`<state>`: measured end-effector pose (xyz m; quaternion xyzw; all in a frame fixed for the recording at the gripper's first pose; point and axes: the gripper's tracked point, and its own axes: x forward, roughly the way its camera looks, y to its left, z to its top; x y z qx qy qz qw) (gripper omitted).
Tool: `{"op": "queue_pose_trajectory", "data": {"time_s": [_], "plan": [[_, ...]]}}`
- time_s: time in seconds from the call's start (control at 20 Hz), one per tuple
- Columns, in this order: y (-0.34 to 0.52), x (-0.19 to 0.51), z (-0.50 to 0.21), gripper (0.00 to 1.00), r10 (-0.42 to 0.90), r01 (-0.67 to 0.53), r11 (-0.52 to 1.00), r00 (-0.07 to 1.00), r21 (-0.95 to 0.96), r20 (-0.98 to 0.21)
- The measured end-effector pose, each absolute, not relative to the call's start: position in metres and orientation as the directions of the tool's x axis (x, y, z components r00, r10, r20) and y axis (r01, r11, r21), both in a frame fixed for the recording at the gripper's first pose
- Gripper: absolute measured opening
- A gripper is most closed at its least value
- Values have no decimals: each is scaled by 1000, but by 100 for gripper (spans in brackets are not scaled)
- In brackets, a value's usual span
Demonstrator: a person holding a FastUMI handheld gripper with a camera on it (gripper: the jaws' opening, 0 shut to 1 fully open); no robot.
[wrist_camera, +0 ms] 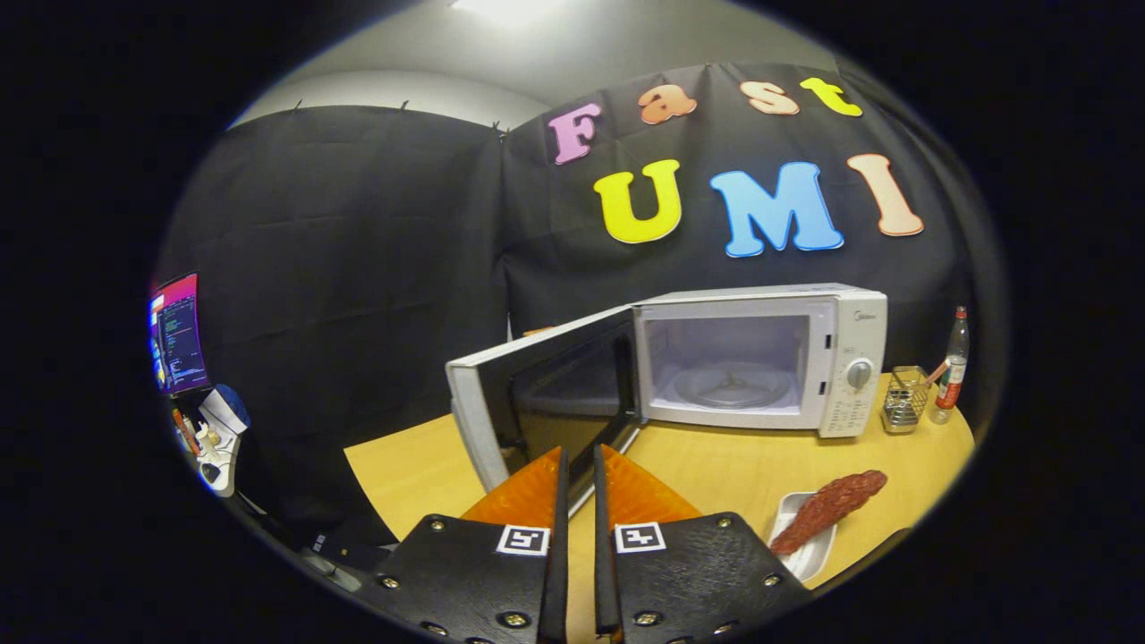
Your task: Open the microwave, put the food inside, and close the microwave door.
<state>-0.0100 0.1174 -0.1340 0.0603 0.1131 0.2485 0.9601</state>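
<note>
A white microwave (760,358) stands on the wooden table (716,465), its door (537,394) swung wide open toward me. Inside, the glass turntable (732,386) is bare. A long reddish sausage (830,508) lies across a small white dish (805,550), to the right of my fingers and in front of the microwave. My gripper (580,452) is shut with only a thin slit between its fingers and nothing held. The fingertips sit just below the lower edge of the open door.
A wire holder (905,400) and a bottle with a red label (952,367) stand at the microwave's right. A lit monitor (177,333) and small items sit far left, off the table. Bare tabletop lies between the door and the dish.
</note>
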Motion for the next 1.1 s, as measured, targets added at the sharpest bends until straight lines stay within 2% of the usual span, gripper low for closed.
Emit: {"op": "queue_pose_trajectory", "data": {"time_s": [0.45, 0.5, 0.55, 0.6, 0.65, 0.75, 0.8, 1.1], "plan": [[-43, 22, -175, 12, 175, -115, 965, 952, 238, -252], [-49, 26, -181, 19, 184, -110, 954, 949, 278, -256], [-55, 28, -189, 34, 178, -91, 945, 950, 316, -258], [-64, 30, -196, 61, 165, -66, 939, 948, 338, -274], [-72, 35, -207, 64, 148, -38, 938, 943, 344, -297], [-76, 41, -230, 64, 144, -9, 935, 923, 354, -357], [-73, 44, -239, 73, 169, -19, 927, 913, 375, -372], [-53, 58, -268, 73, 298, -69, 865, 867, 497, -399]]}}
